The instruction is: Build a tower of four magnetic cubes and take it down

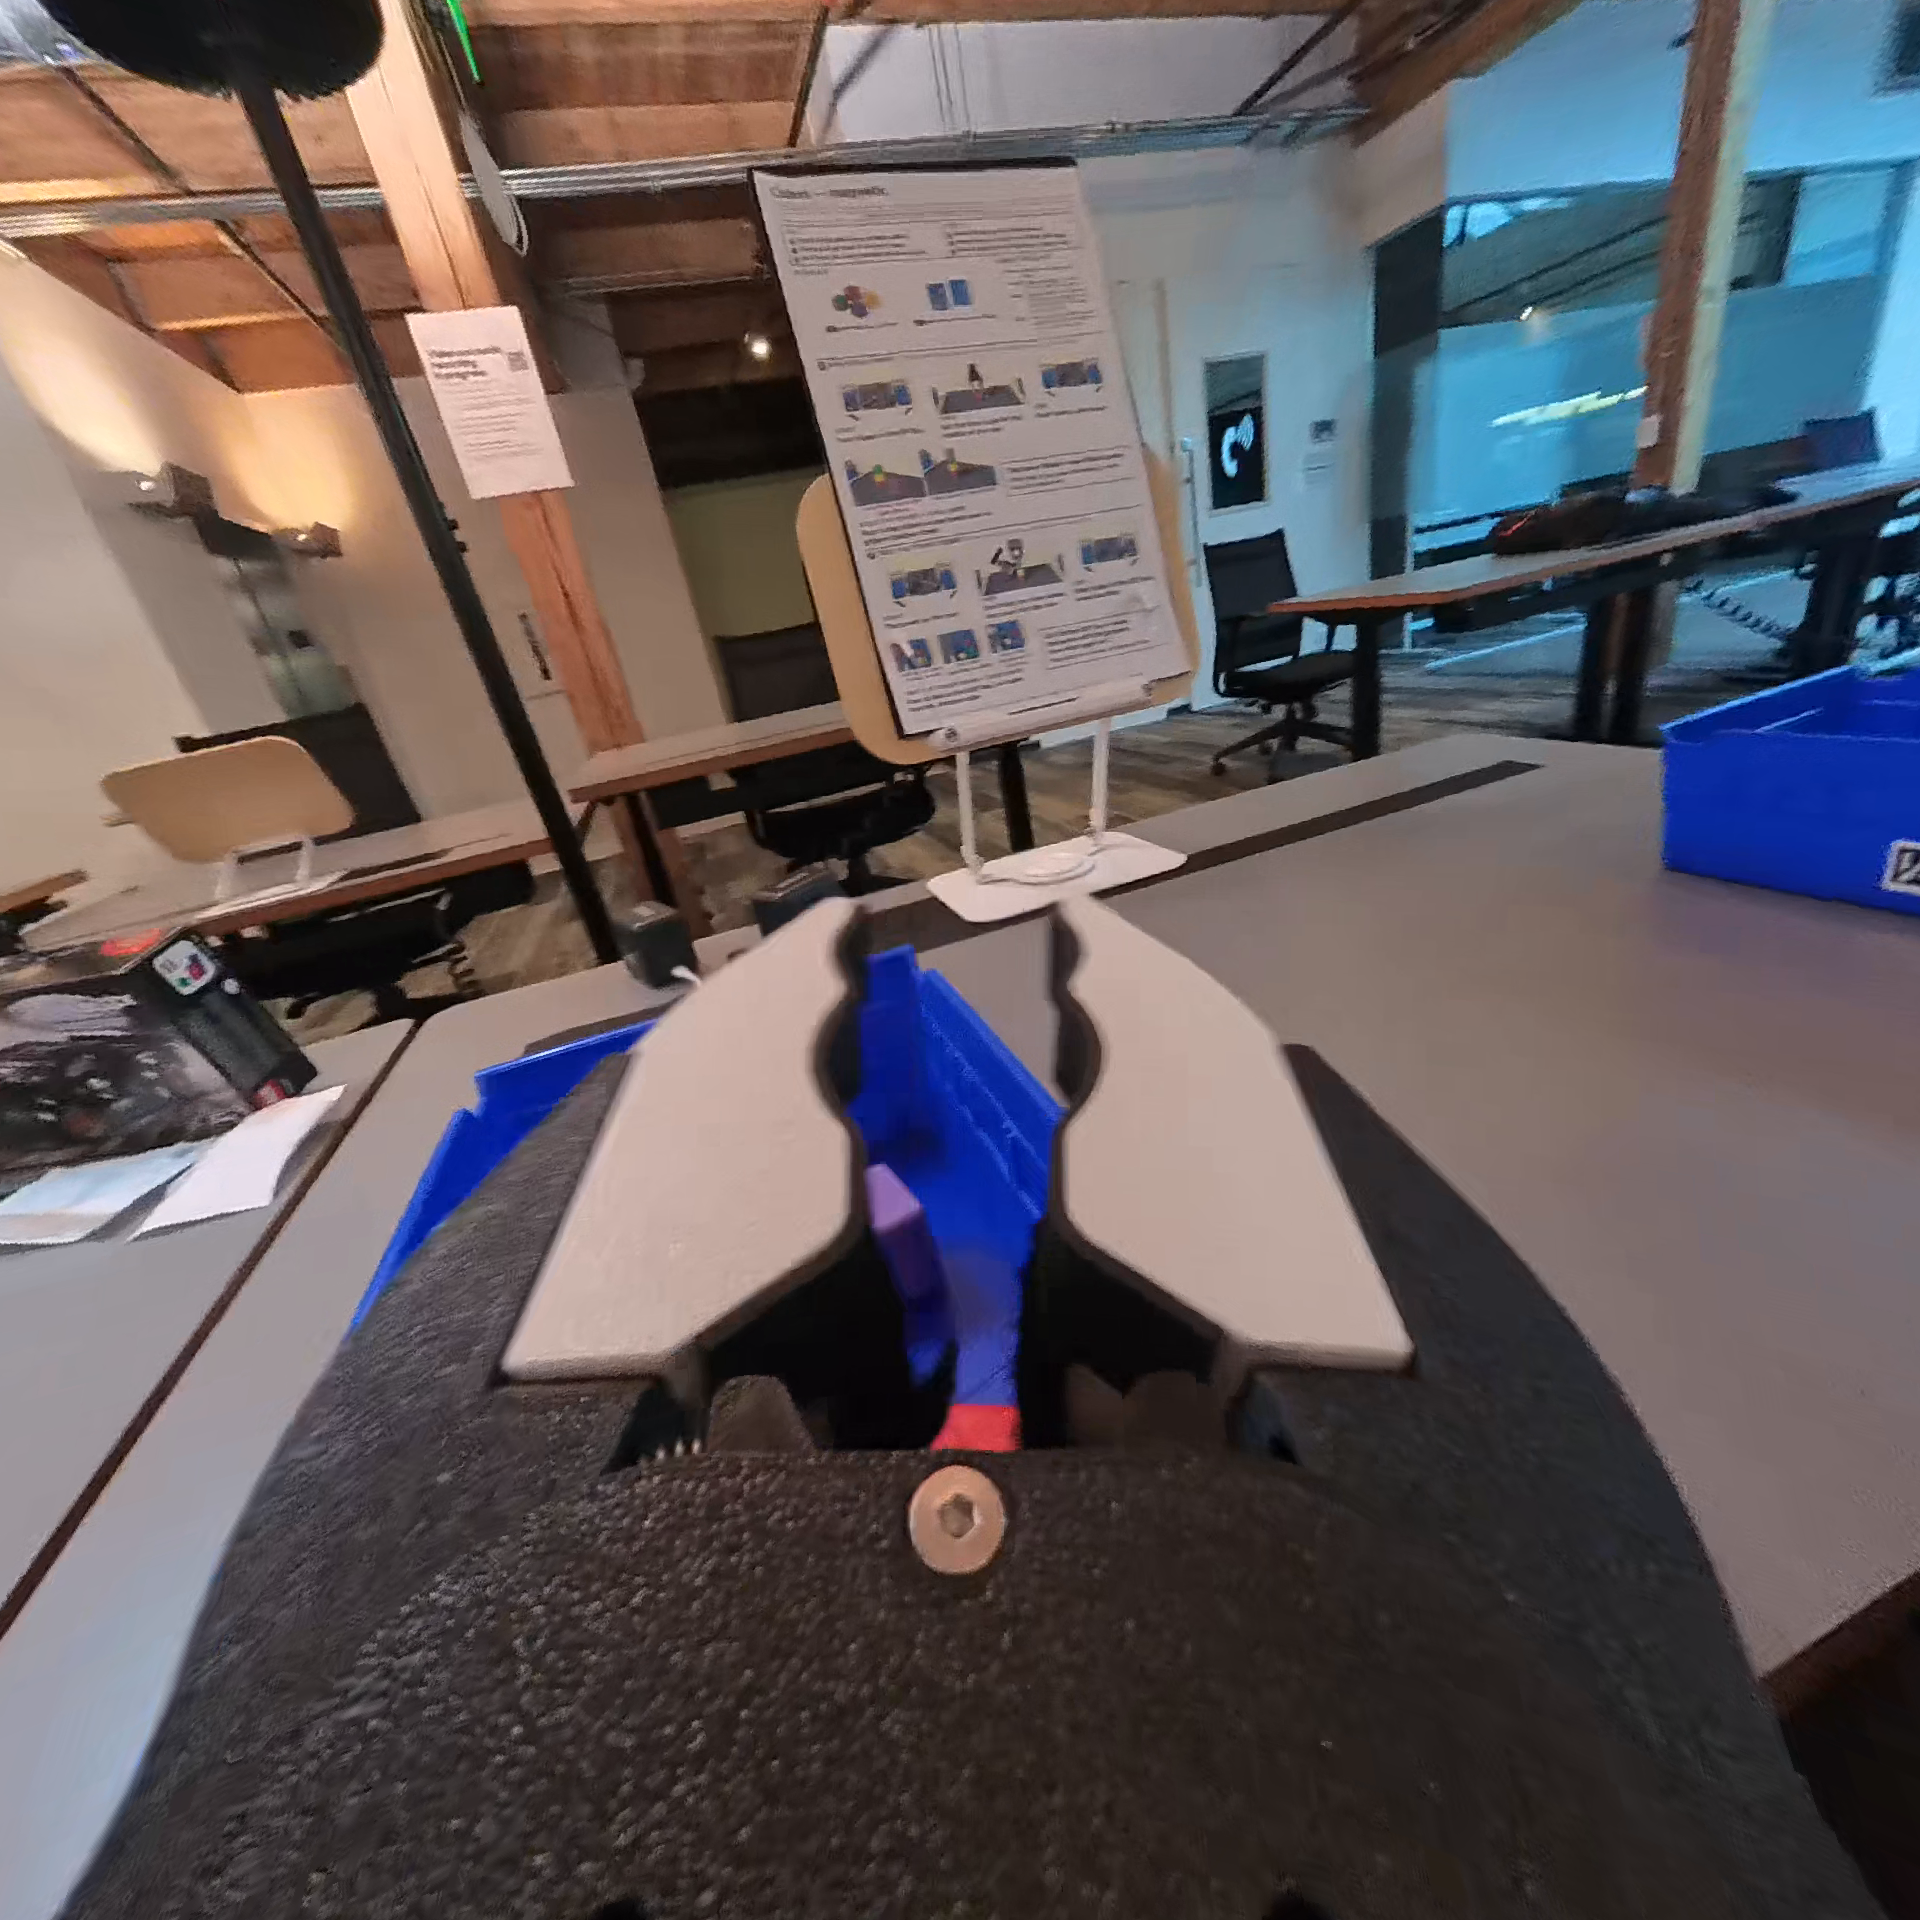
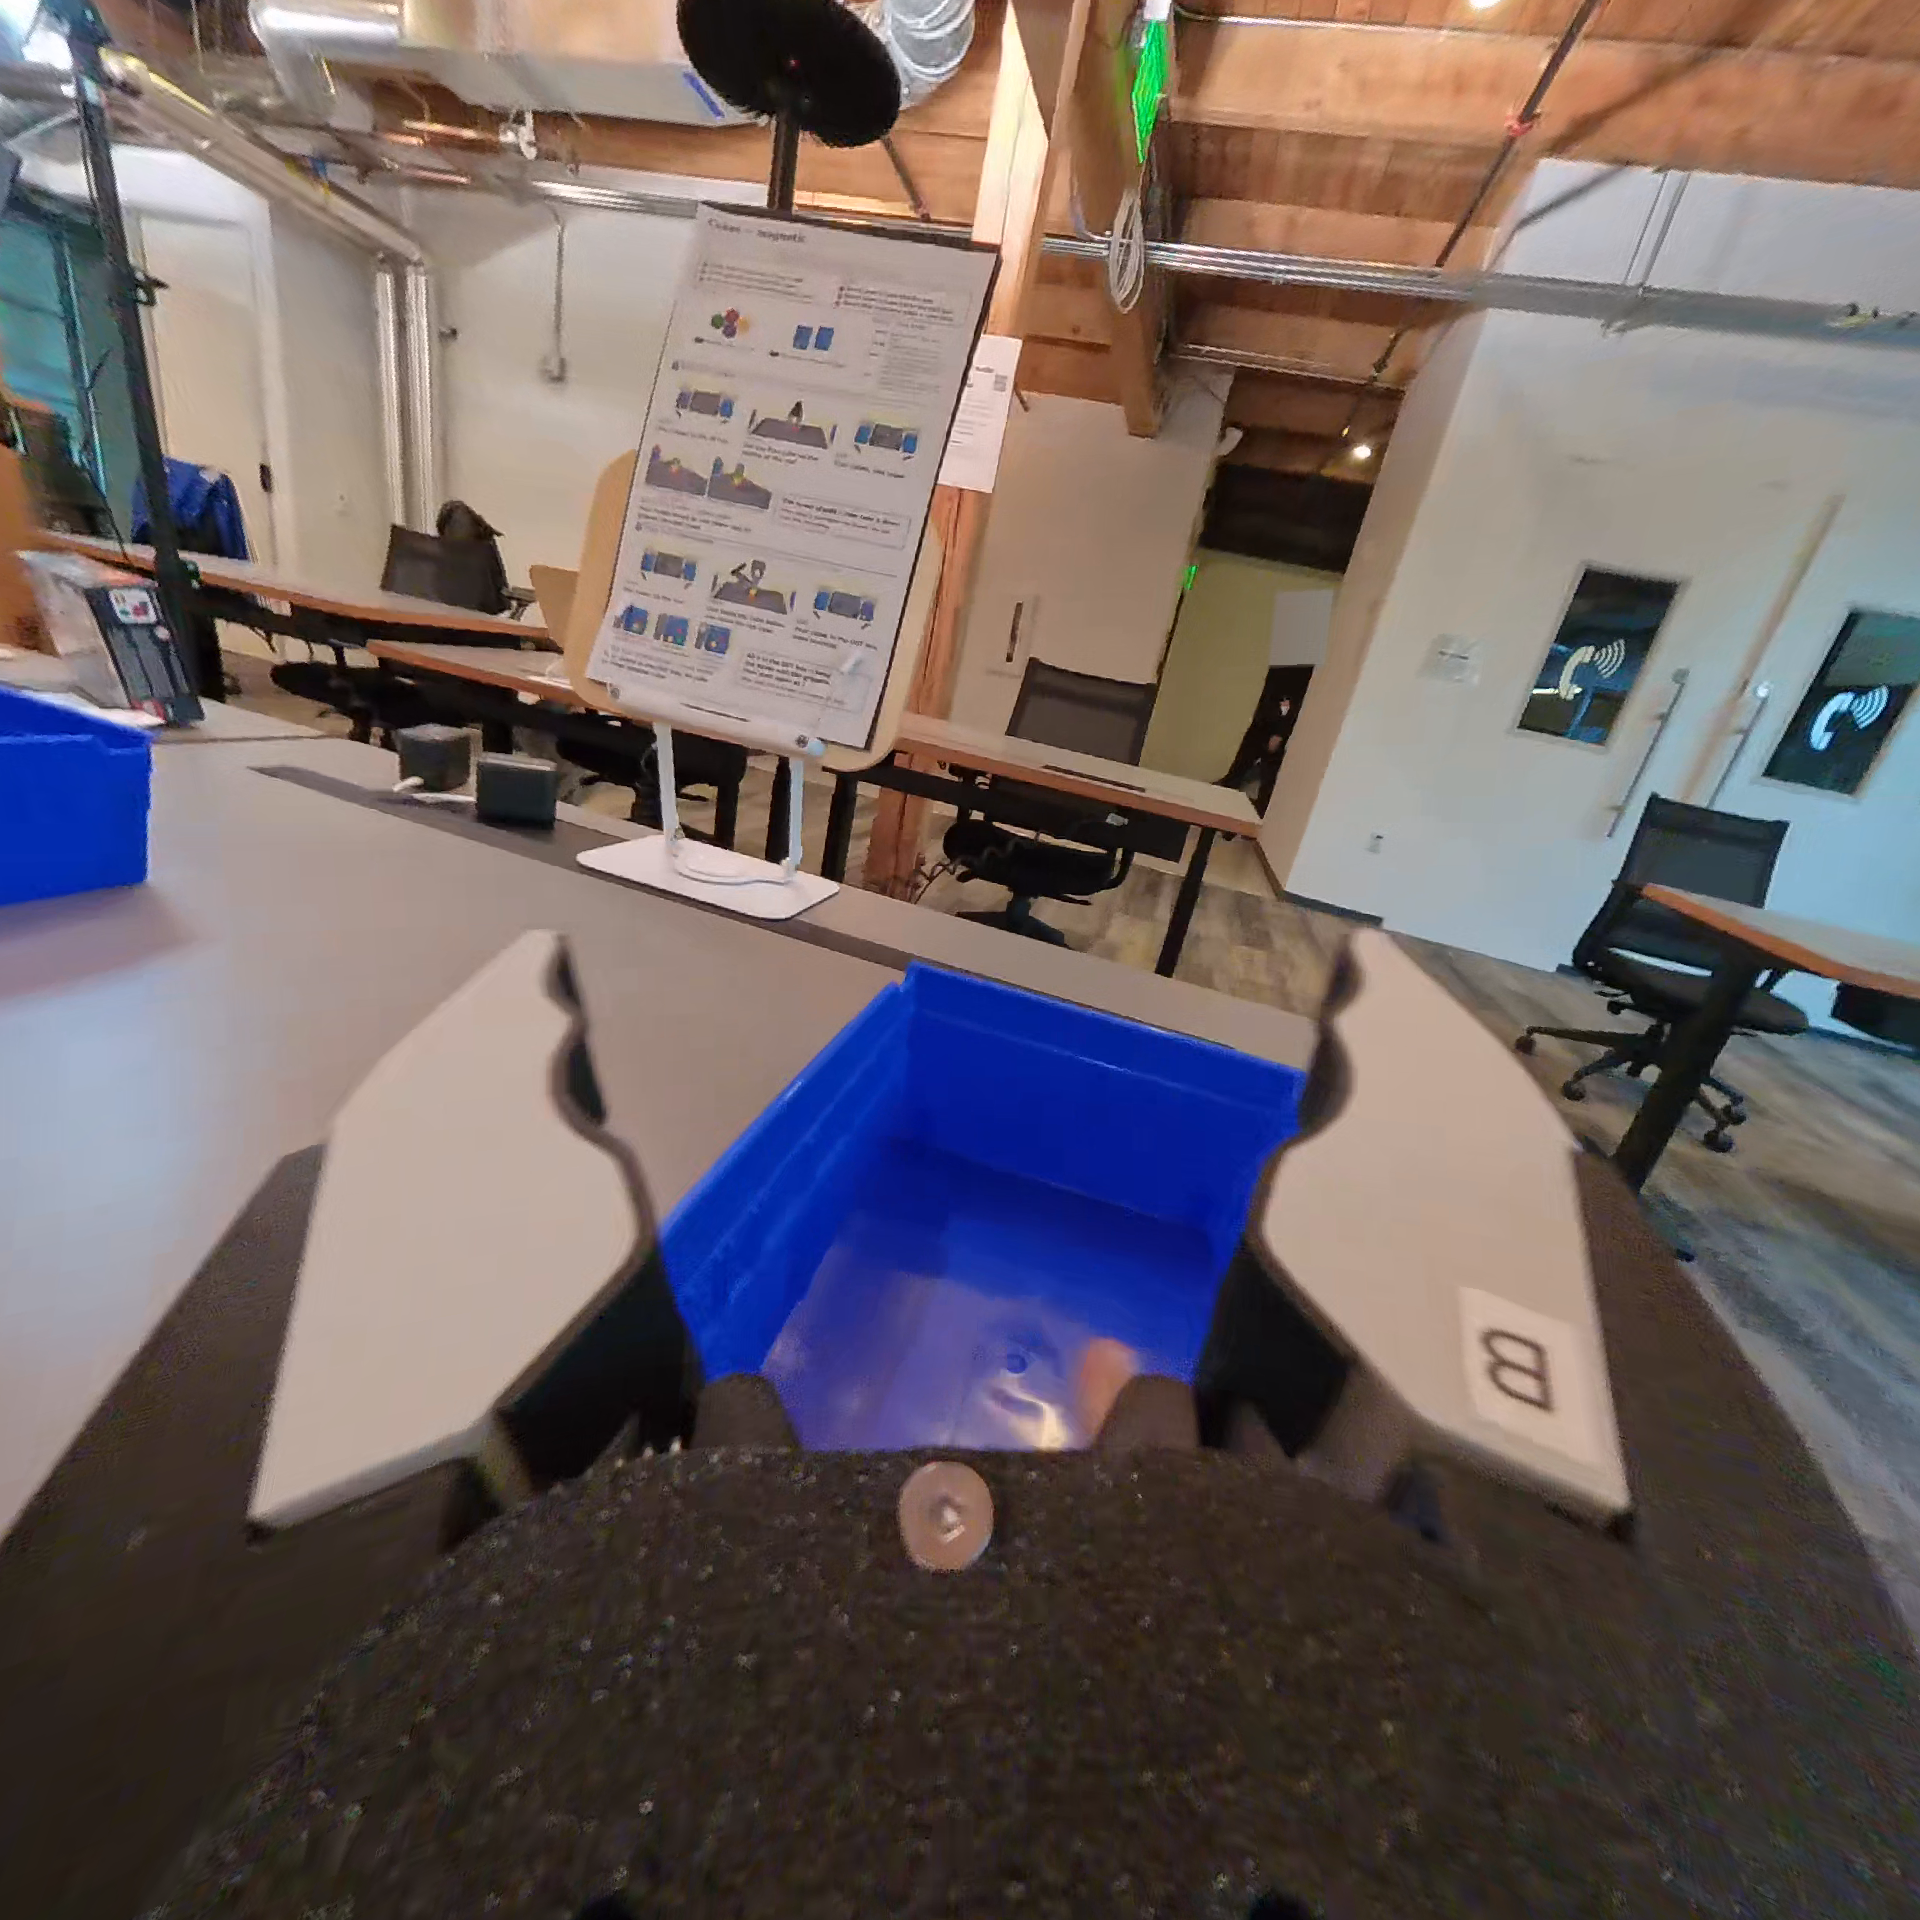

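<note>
In the left wrist view my left gripper (image 1: 961, 925) hovers over a blue bin (image 1: 966, 1049). Its fingers stand a narrow way apart, with nothing between the tips. Through the gap I see a purple cube (image 1: 896, 1216) and a red cube (image 1: 977, 1425) lower down in the bin. The purple cube lies near the left finger, and the right pad is clear of it. In the right wrist view my right gripper (image 2: 956, 951) is wide open above a second blue bin (image 2: 997, 1081). What shows of that bin's floor holds no cube.
A white stand with an instruction sheet (image 1: 977, 447) stands at the grey table's far edge and also shows in the right wrist view (image 2: 790, 488). Each view shows the other bin off to the side (image 1: 1787, 800) (image 2: 62, 810). Small black boxes (image 2: 514, 790) sit near the far edge. The left gripper's tips are roughly 65 centimetres from the right gripper's.
</note>
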